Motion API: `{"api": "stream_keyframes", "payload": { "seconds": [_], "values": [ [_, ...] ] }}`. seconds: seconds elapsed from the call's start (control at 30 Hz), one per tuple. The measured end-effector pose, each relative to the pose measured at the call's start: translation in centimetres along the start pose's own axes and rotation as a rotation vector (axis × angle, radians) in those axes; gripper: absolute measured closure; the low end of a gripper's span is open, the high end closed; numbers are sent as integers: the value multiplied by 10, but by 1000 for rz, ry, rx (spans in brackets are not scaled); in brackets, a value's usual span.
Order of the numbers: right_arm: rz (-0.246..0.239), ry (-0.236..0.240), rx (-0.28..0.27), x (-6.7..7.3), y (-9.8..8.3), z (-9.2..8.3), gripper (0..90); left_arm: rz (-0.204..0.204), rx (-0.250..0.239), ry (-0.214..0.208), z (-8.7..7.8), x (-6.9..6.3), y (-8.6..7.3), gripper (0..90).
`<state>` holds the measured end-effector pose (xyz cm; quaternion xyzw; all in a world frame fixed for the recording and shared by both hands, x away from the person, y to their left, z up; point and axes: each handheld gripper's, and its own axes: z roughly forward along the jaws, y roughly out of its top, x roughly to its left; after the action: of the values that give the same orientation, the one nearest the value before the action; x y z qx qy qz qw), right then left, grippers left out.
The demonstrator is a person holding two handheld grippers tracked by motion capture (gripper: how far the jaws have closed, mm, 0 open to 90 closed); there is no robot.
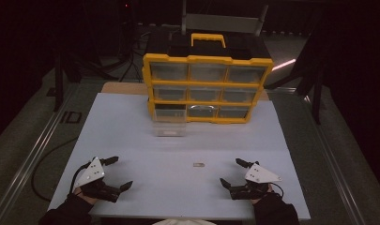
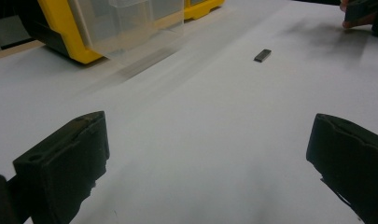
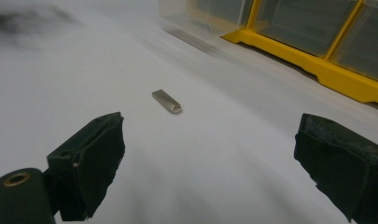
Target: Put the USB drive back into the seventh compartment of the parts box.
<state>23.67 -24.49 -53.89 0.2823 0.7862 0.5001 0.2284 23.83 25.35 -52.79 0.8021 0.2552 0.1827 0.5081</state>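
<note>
A small flat metal piece (image 1: 198, 165) lies on the white board (image 1: 145, 136) between my two grippers; it is also seen as the metal piece (image 2: 262, 55) and the metal piece (image 3: 167, 101). My left gripper (image 1: 122, 172) rests at the near left, jaws wide open and empty. My right gripper (image 1: 230, 172) rests at the near right, also open and empty. A yellow drawer cabinet (image 1: 207, 87) stands at the far middle. Its bottom-left clear drawer (image 1: 169, 124) is pulled out toward me.
The cabinet has clear drawers in three rows and a yellow handle (image 1: 208, 38) on top. The board's near edge (image 1: 178, 217) runs just under my hands. Dark floor and metal rails (image 1: 33, 154) flank the board.
</note>
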Motion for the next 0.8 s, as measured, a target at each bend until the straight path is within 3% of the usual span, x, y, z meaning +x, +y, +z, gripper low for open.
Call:
{"api": "stream_keyframes", "payload": {
  "seconds": [0.5, 0.8],
  "values": [
    [8, -3, 3, -2, -1, 0, 85, -2, -14, 7, 0, 1, 3, 3],
    [-15, -5, -7, 1, 2, -2, 85, 9, 3, 5, -1, -3, 5, 3]
  ]
}}
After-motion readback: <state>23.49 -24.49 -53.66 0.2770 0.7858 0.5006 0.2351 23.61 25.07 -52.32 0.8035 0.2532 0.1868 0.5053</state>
